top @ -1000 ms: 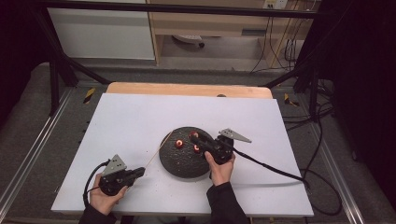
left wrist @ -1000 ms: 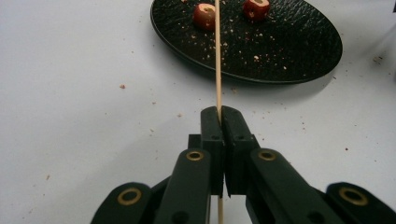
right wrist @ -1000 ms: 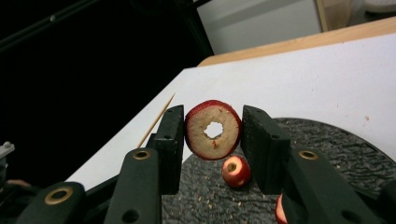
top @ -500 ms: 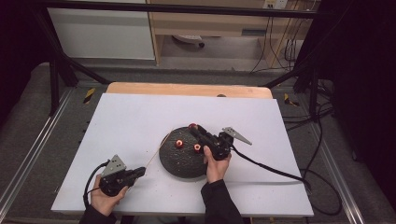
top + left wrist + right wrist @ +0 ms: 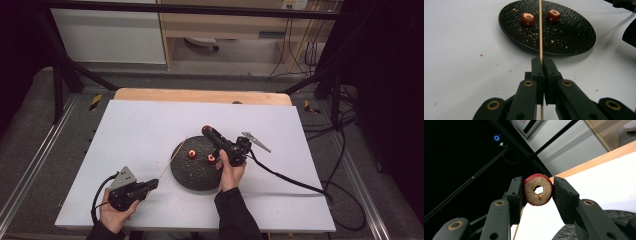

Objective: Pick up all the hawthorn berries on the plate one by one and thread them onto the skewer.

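Observation:
A round black plate [image 5: 197, 175] lies on the white table with two red cored fruit pieces [image 5: 191, 154] [image 5: 212, 159] on it. My right gripper [image 5: 207, 131] is raised over the plate's far edge, shut on a third red ring-shaped piece [image 5: 538, 190] whose pale cut face and centre hole face the camera. At the front left, my left gripper [image 5: 152, 184] is shut on a thin wooden skewer [image 5: 170, 162] that points towards the plate. In the left gripper view the skewer [image 5: 540, 30] runs from the closed jaws over the plate [image 5: 574, 35], between the two pieces [image 5: 527, 19] [image 5: 553, 15].
The white table top [image 5: 125, 135] has a wooden strip [image 5: 200, 96] along its far edge. Crumbs dot the plate and the table near it. The right gripper's cable [image 5: 290, 181] trails off to the right. Dark frame bars and cables surround the table.
The right gripper has lifted one red piece off the plate and carried it up and away from me. The left gripper and skewer have stayed put.

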Action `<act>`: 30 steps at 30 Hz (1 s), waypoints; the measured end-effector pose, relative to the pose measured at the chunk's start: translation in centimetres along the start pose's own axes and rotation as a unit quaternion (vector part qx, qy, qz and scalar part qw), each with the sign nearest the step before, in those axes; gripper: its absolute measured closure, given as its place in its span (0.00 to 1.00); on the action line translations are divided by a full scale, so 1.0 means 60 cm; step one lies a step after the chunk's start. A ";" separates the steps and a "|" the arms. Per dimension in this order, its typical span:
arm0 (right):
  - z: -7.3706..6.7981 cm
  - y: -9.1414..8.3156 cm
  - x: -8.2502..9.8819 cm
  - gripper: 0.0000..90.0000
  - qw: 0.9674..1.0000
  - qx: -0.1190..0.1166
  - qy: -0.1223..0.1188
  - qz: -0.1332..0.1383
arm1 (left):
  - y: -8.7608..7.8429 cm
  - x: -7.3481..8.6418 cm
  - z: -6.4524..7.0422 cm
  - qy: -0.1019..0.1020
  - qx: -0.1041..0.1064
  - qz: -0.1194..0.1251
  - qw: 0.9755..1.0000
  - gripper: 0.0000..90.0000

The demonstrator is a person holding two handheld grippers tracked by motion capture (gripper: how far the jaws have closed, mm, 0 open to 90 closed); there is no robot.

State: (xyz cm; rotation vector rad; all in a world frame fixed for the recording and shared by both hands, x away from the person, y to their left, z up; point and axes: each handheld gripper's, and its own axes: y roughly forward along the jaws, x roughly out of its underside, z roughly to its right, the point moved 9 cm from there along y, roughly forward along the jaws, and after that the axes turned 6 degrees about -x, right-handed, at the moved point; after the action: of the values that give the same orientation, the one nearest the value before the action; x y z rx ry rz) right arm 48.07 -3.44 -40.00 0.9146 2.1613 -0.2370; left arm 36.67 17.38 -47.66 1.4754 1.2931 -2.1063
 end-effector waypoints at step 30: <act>-0.002 0.007 0.012 0.68 0.997 -0.005 -0.078 -0.006 | 0.023 -0.012 0.050 -0.005 0.023 -0.004 1.000 0.98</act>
State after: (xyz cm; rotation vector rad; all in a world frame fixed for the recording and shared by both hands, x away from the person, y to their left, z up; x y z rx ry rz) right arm 47.93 -2.69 -40.39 0.8501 2.0219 -0.2935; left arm 36.02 14.04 -47.49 1.4770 1.2571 -2.1590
